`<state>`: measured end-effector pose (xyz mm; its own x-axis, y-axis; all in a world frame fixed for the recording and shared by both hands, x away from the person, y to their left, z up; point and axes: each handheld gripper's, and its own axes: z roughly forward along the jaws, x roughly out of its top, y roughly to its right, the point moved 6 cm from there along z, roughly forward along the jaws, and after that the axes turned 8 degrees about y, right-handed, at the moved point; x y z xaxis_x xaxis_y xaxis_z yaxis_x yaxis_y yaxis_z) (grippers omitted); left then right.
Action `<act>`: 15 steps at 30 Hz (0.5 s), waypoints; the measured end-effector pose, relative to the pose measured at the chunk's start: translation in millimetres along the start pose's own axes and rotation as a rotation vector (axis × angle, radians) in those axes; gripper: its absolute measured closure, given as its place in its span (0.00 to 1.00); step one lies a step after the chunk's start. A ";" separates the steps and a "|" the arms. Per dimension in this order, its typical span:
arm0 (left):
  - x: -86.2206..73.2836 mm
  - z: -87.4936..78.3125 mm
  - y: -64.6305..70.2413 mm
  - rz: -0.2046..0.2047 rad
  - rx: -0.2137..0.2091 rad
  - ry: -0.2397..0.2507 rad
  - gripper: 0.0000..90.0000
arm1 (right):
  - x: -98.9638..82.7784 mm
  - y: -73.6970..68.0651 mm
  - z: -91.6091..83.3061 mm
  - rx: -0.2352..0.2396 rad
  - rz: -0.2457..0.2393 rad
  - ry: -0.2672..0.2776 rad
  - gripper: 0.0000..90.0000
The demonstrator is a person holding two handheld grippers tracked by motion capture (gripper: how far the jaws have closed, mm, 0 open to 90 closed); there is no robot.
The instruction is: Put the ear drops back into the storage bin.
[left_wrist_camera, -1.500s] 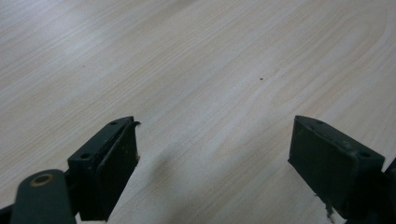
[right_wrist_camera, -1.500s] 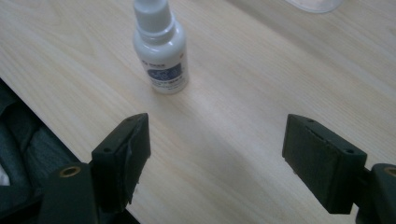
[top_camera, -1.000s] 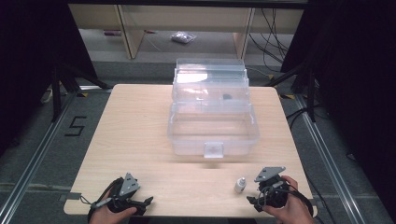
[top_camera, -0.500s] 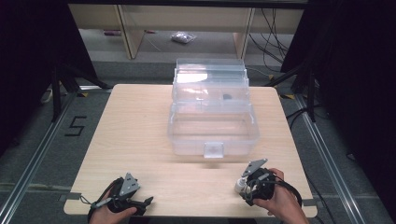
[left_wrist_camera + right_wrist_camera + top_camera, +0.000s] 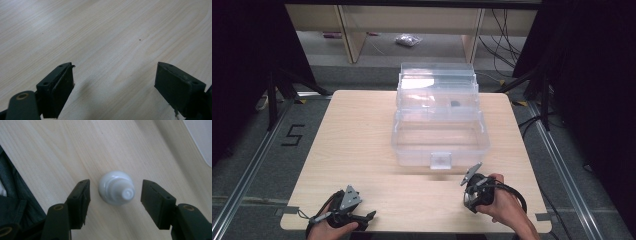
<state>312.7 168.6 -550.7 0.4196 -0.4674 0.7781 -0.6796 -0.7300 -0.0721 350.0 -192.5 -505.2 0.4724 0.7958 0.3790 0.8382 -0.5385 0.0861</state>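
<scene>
From my remote seat this reads as a lab test bay. My wooden table stands between black curtains, with a metal floor rail, a taped number marker, loose cables and bare shelving behind.

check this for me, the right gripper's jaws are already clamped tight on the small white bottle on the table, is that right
Not quite. In the right gripper view the right gripper has the small white bottle between its jaws, which have just been closing, but a gap shows on each side, so the pads do not press on it yet. The bottle does stand on the table.
</scene>
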 end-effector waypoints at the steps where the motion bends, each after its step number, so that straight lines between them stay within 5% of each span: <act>1: 0.1 -0.1 -0.1 -0.001 0.001 0.001 0.17 | 1.5 0.0 0.2 0.001 -0.005 -0.008 0.50; 15: 0.1 -0.8 -0.7 0.004 0.000 -0.007 0.17 | 9.3 2.0 6.8 0.037 -0.040 -0.097 0.64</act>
<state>312.8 169.5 -550.0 0.4209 -0.4739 0.7734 -0.6812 -0.7282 -0.0755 357.9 -184.2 -507.8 0.4608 0.8405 0.2850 0.8656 -0.4966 0.0649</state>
